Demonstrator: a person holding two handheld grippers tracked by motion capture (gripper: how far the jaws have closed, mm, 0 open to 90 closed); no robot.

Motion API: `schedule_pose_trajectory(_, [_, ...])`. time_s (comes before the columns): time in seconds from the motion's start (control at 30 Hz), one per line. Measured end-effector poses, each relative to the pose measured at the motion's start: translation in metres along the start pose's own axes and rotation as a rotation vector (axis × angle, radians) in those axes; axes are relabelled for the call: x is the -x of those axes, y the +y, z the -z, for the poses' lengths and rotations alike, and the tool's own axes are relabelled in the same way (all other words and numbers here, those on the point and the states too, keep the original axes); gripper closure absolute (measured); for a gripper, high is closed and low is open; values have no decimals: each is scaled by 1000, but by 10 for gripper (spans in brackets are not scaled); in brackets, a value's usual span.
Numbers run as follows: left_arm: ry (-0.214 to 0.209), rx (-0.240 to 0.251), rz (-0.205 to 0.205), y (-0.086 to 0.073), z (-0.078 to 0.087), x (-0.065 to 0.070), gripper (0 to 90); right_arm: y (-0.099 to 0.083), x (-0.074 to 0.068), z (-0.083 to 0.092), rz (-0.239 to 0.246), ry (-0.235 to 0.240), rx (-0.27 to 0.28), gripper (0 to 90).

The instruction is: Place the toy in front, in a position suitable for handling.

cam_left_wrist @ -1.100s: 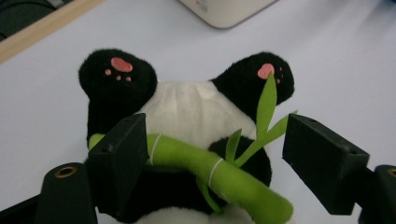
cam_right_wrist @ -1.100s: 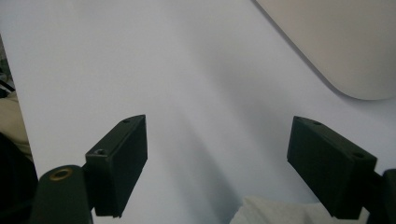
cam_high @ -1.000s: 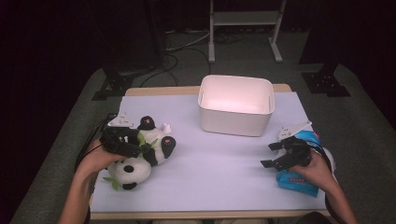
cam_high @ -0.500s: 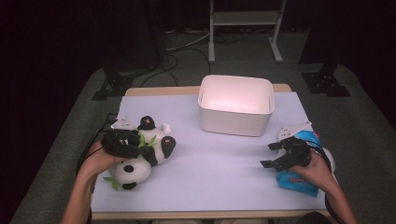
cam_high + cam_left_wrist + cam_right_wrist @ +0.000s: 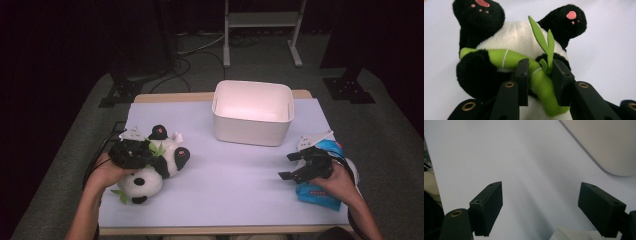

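The left gripper (image 5: pixel 539 75) has just been closing its jaws, now clamped on the panda's (image 5: pixel 150 167) green bamboo stalk (image 5: pixel 541 85), table's eight o'clock. Right gripper (image 5: pixel 294 165) hangs agape at four o'clock, white bin (image 5: pixel 252 112) toward twelve.

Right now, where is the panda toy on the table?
In the high view the panda toy lies at the table's left side, left of the white bin, under the left gripper.
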State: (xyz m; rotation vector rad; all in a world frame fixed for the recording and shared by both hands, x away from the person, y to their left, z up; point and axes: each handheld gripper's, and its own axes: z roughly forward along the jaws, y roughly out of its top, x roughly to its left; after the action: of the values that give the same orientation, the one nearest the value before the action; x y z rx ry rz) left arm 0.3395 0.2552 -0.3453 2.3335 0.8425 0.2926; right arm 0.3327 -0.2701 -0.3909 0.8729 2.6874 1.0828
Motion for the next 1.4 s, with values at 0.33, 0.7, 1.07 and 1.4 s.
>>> schedule_pose_trajectory(0.33, [-8,-2,-6,2,4,-3,730,-1,1,2,-6,-2,4,188])
schedule_pose_trajectory(0.7, [-12,10,28,4,12,-12,742,-3,4,2,-15,1,9,188])
schedule_pose_trajectory(1.07, [-26,15,40,6,16,-17,753,-3,4,1,-17,4,6,188])
schedule_pose_trajectory(1.4, [-38,8,33,13,17,-14,756,-3,5,3,-15,6,14,187])
